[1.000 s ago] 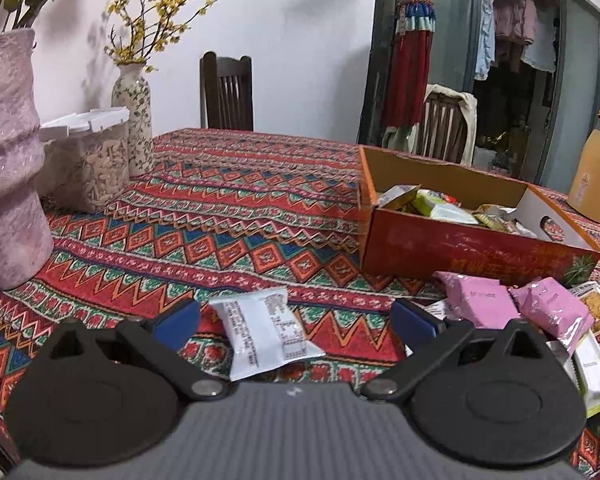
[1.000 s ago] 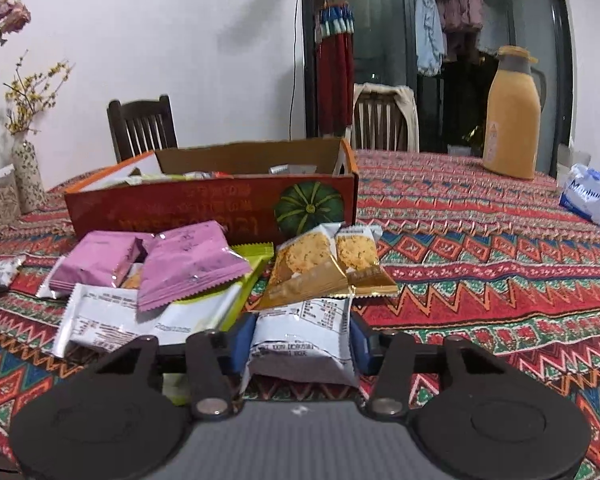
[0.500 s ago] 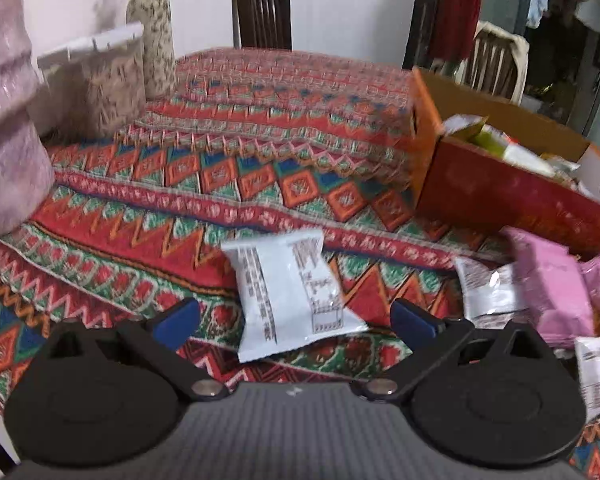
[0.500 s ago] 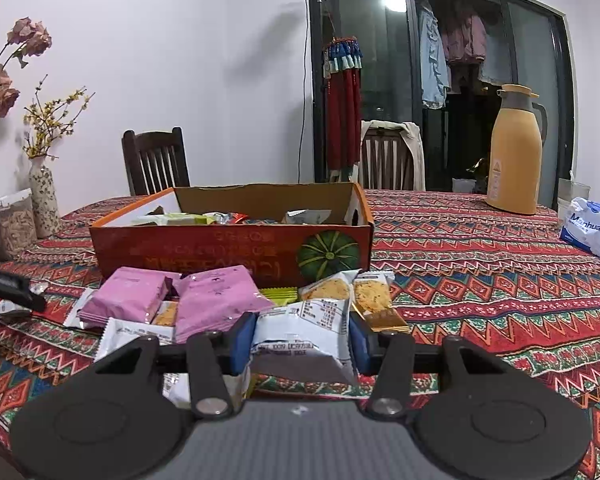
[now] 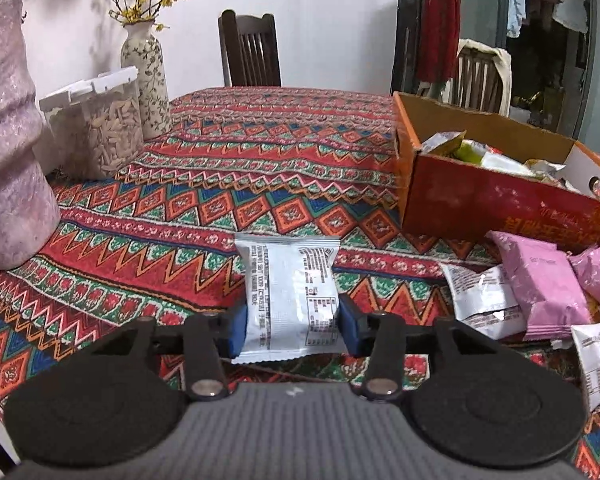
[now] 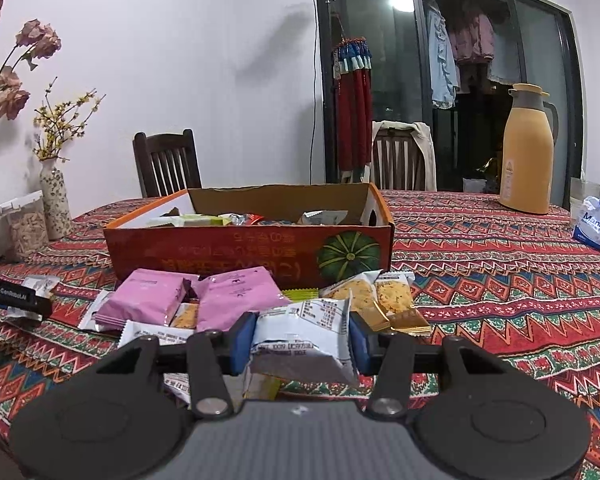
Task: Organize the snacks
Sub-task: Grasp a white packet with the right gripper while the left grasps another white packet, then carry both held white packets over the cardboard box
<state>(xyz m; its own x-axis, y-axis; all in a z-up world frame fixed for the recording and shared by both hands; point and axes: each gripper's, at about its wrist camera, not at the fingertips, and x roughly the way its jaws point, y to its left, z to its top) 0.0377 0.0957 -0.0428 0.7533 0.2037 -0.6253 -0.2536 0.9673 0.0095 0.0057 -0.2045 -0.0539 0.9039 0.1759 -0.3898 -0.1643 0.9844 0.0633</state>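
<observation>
- Dining room, white wall, dark glass door at the back; patterned cloth covers the bench [image 5: 260, 168], which carries everything.
- Orange cardboard box [image 6: 236, 248] sits mid-bench, open top, several snack packets already inside; it looks like the drop target.
- Loose pile of pink packets [image 6: 152, 300] and biscuit packets [image 6: 380, 300] lies between the box front and the near bench edge.
- Change: left tool [image 5: 292, 326] jaws were spread wide a second ago and have just been closing; both blue pads now sit against the sides of a white packet [image 5: 288, 292] lying flat near the near edge, left of the pile. Judgement: grasp just made, lift comes next.
- Right tool [image 6: 302, 344] pinches another white packet [image 6: 304, 332], held clear above the pile, in front of the box, same grip as a second ago.
- Room: bare cloth left of the box up to the far edge; pink vase [image 5: 8, 140], seed container [image 5: 100, 128] and small vase [image 5: 146, 80] crowd the left edge, keep off. Path from left packet to box runs right and up over the box's near-left corner; wall could snag the wrapper.
- Right side: flask [image 6: 528, 152] and tissue pack [image 6: 598, 226] are well apart from the work.
</observation>
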